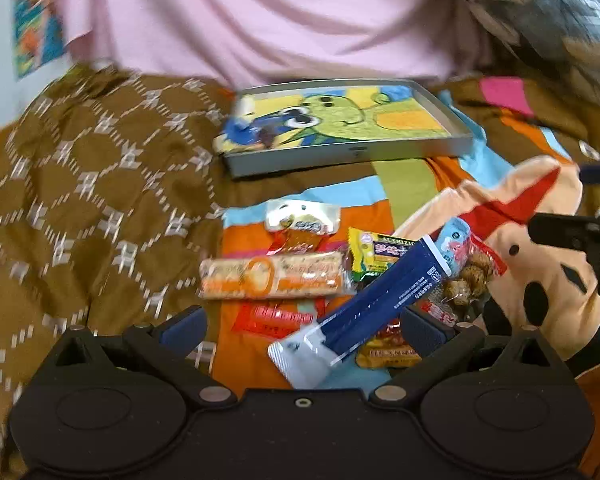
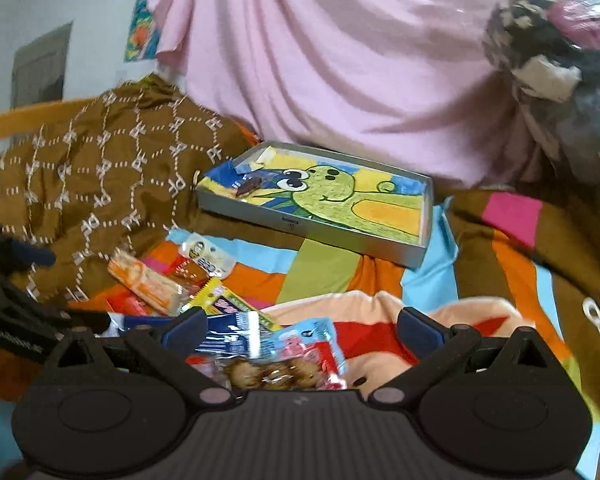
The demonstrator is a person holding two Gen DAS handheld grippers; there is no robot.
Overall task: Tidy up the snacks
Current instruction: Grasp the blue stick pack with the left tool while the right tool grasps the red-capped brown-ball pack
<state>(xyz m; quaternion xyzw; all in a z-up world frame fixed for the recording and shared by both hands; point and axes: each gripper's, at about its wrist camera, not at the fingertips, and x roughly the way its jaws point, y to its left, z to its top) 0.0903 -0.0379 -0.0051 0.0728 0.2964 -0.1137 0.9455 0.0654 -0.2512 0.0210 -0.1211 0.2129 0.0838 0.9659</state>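
Observation:
A heap of snack packets lies on a colourful patchwork cloth. In the left wrist view my left gripper (image 1: 304,324) is open above it. A long dark blue packet (image 1: 380,296) lies slantwise between its fingers, untouched. Beside it are an orange cereal bar (image 1: 272,276), a red packet (image 1: 272,318), a yellow packet (image 1: 376,254) and a bag of brown balls (image 1: 468,276). A grey tray (image 1: 348,152) with a green dinosaur picture lies beyond, with a small blue wrapper (image 1: 252,132) in it. My right gripper (image 2: 304,326) hangs open over the bag of brown balls (image 2: 284,372), the tray (image 2: 292,222) ahead.
A peach plush with red stripes (image 1: 540,280) lies right of the heap. Brown patterned fabric (image 1: 80,200) is bunched on the left, and pink cloth (image 1: 260,20) hangs behind the tray. Dark checked fabric (image 2: 560,40) sits at the upper right.

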